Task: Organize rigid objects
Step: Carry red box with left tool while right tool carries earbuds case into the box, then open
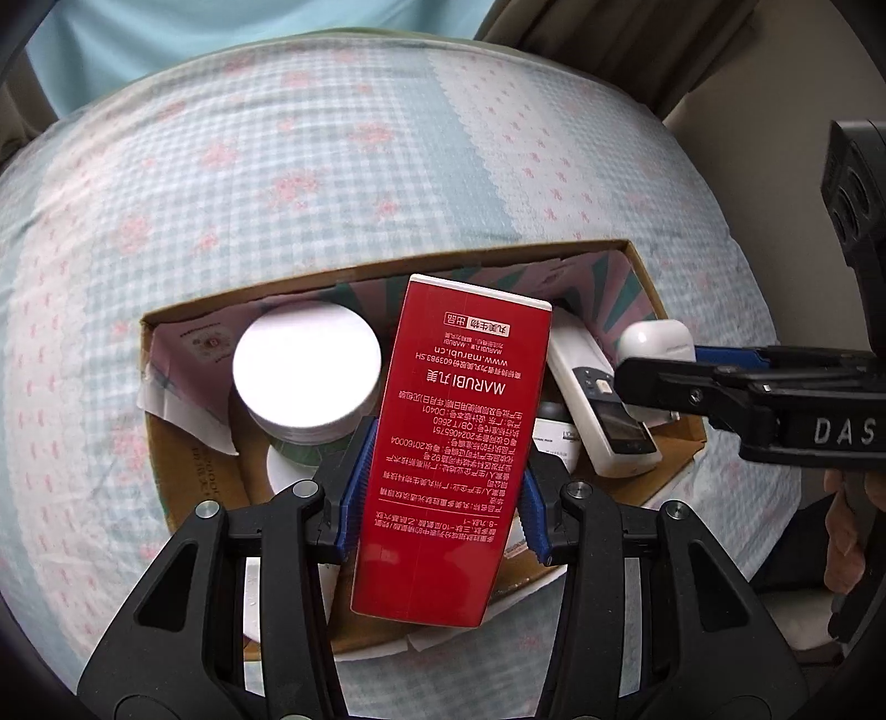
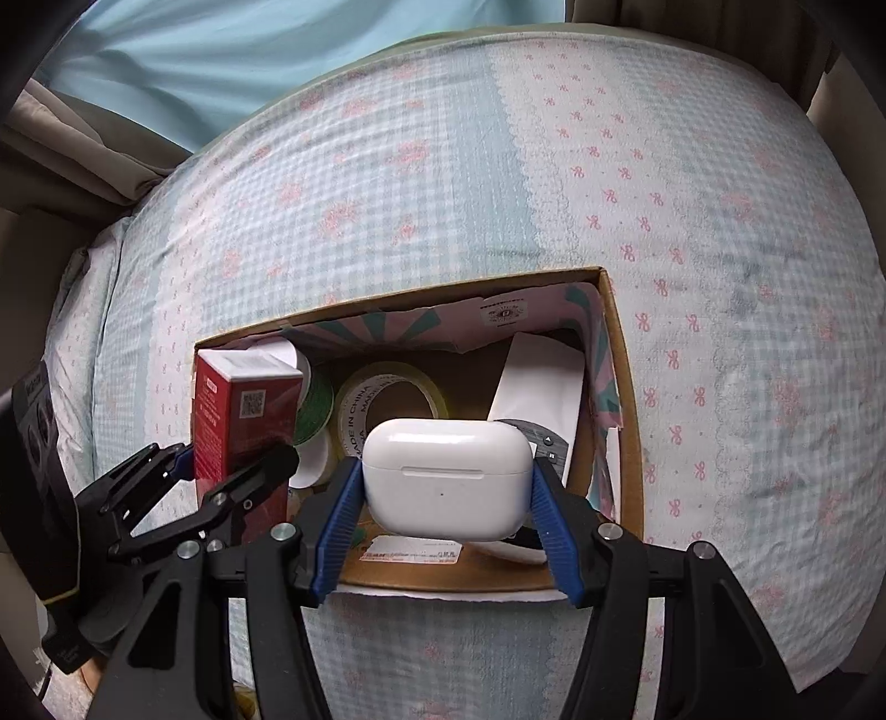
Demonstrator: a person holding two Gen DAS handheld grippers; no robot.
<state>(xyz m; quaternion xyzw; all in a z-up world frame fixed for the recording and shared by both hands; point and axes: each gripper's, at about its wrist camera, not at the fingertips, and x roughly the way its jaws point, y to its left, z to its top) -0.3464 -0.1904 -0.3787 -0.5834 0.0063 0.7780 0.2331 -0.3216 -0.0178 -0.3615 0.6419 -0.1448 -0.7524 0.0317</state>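
My left gripper (image 1: pixel 443 487) is shut on a tall red Marubi carton (image 1: pixel 454 437) and holds it over the open cardboard box (image 1: pixel 194 465). The carton also shows in the right wrist view (image 2: pixel 238 426). My right gripper (image 2: pixel 446 487) is shut on a white earbud case (image 2: pixel 448 476) above the box's near edge (image 2: pixel 443 579). The case also shows in the left wrist view (image 1: pixel 656 340). In the box lie a white round jar (image 1: pixel 307 371), a white remote (image 1: pixel 603 410), a clear tape roll (image 2: pixel 387 399) and a green tape roll (image 2: pixel 315 410).
The box sits on a bed with a blue checked, pink-flowered cover (image 1: pixel 332 166). Curtains (image 1: pixel 581 33) hang beyond the bed's far edge. White paper (image 2: pixel 542 382) leans in the box's right side.
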